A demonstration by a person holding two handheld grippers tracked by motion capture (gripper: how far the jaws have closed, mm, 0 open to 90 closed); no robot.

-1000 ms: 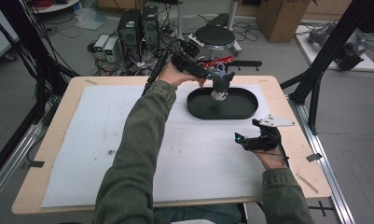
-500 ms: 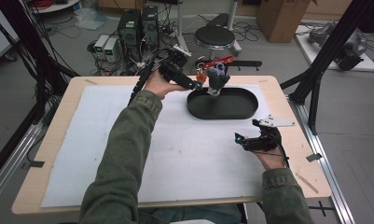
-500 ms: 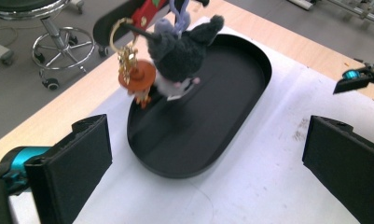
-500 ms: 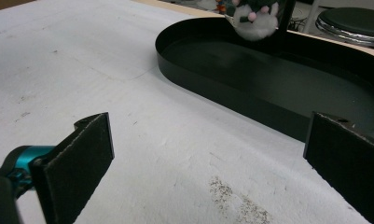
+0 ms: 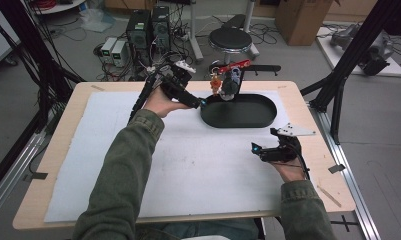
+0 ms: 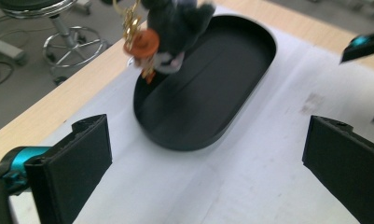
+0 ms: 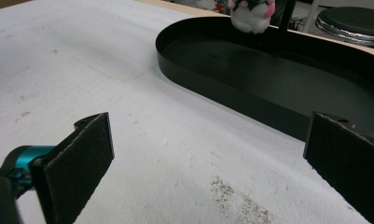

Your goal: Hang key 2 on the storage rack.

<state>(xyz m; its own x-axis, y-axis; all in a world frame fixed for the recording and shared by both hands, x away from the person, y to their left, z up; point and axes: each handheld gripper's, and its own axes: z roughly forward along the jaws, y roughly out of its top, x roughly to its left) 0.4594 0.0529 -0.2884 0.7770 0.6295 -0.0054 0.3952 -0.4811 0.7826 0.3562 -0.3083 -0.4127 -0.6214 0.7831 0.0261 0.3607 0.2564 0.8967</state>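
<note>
The job looks nearly done. The little plush toy (image 5: 229, 84) hangs by its ring from a red hook bar (image 5: 234, 65), on a thin black stand at the far end of the black tray (image 5: 248, 122). It looks like it is hanging by itself, since no tongs touch it. I think the only thing left is to pull the hands away, or to pick the next thing.

The left tongs (image 5: 200, 103) are wide apart and hold nothing. Their jaws have just been opening, and only the white sheet (image 5: 188, 165) on the counter (image 5: 308, 100) shows between them. In the left gripper view the toy (image 6: 175, 28) is ahead of these tongs (image 6: 208, 172) and higher up. It is a bit toward their left jaw and not between the jaws. The tray (image 6: 175, 142) lies just in front of them, under the toy.

The right tongs (image 5: 255, 149) are let go too, with empty jaws spread wide. They sit low over the sheet on the near side of the tray. In the right gripper view the toy (image 7: 250, 14) is well ahead of these tongs (image 7: 208, 172), across the tray and up high. I cannot tell if its bottom touches the tray.
</note>
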